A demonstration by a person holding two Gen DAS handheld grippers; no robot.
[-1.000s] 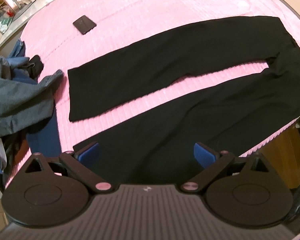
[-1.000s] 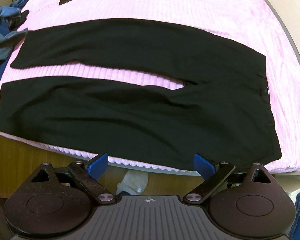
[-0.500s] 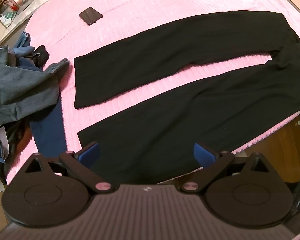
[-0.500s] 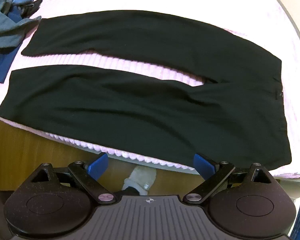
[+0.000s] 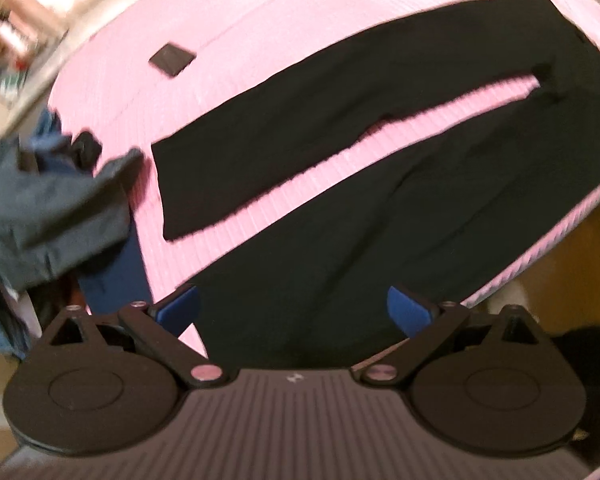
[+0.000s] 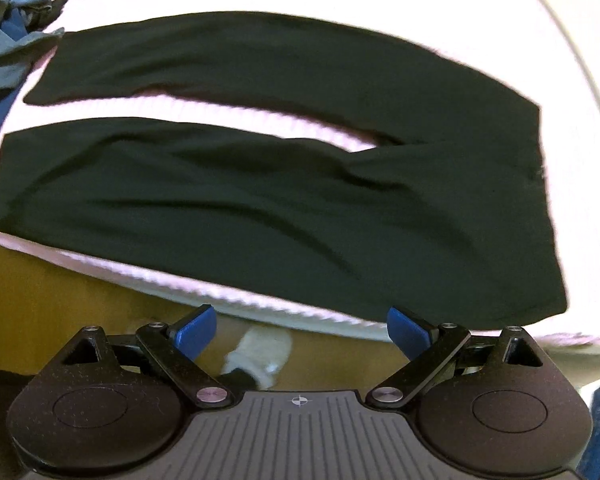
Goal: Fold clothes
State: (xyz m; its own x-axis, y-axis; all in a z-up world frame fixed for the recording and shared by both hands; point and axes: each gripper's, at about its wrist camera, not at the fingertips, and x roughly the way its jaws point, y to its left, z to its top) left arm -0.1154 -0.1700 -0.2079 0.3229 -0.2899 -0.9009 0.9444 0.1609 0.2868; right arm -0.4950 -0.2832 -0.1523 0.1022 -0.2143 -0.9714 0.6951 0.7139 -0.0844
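Nearest the cameras, the left gripper (image 5: 293, 307) and right gripper (image 6: 302, 330) both gape wide with nothing between their blue pads. Beyond them black trousers (image 6: 284, 184) lie flat on the pink bed (image 5: 260, 36), legs apart, the near leg along the bed's edge. Farther off lie a heap of blue clothes (image 5: 48, 208) and a small dark flat object (image 5: 172, 60).

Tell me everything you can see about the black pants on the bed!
The black pants are long trousers of plain, dark, soft-looking cloth. They lie flat and unfolded on the pink bedspread, both legs stretched out side by side with a strip of bedspread showing between them. The near leg runs along the bed's edge and has a few gentle wrinkles. The waistband is at the right, the leg ends at the left, close to a pile of blue and grey clothes. Neither gripper touches them.
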